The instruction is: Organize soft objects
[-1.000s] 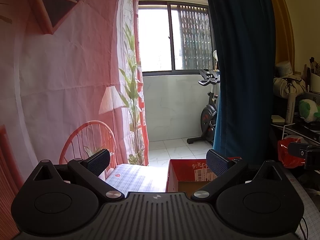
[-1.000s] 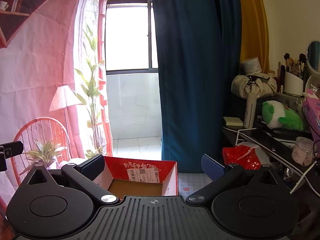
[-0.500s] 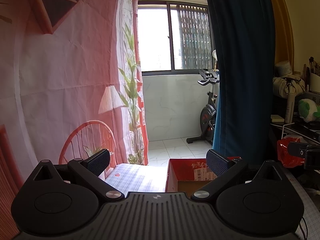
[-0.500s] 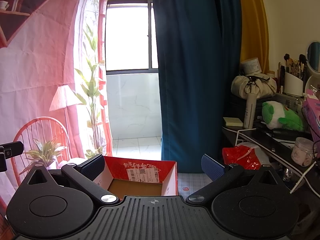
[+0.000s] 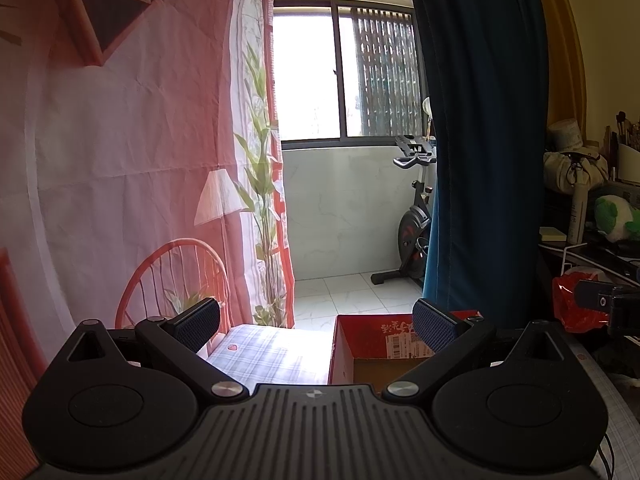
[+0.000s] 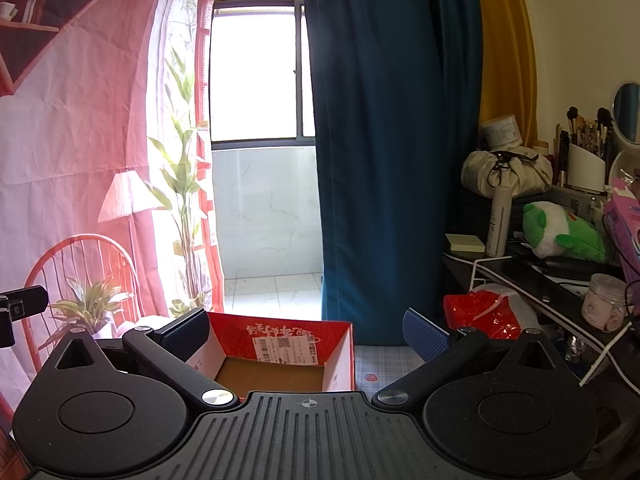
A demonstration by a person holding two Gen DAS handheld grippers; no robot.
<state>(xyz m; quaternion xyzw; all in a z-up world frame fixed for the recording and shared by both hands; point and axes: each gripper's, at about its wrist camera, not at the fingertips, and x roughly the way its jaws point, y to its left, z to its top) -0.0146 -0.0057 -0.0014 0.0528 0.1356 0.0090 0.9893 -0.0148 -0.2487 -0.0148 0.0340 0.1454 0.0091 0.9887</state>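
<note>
We hold two grippers level over a checked tablecloth [image 5: 272,354], both w/ jaws spread wide & nothing between them. Left gripper [image 5: 316,322]: a red cardboard box [image 5: 362,334] sits just ahead, under its right finger, open top, brown floor bare as far as we can see. Right gripper [image 6: 306,334]: same box ahead, leaning to its left finger. No soft item lies between either pair of jaws. The only soft thing we can pick out is a green-and-white plush toy [image 6: 560,234], well off to the right of the right jaws, on a cluttered dark shelf [image 6: 520,270]. Step, as we judge it: start, nothing picked yet. Next move prob. calls for swinging the right gripper toward the plush, closing gently on its body, then carrying it to the box.
</note>
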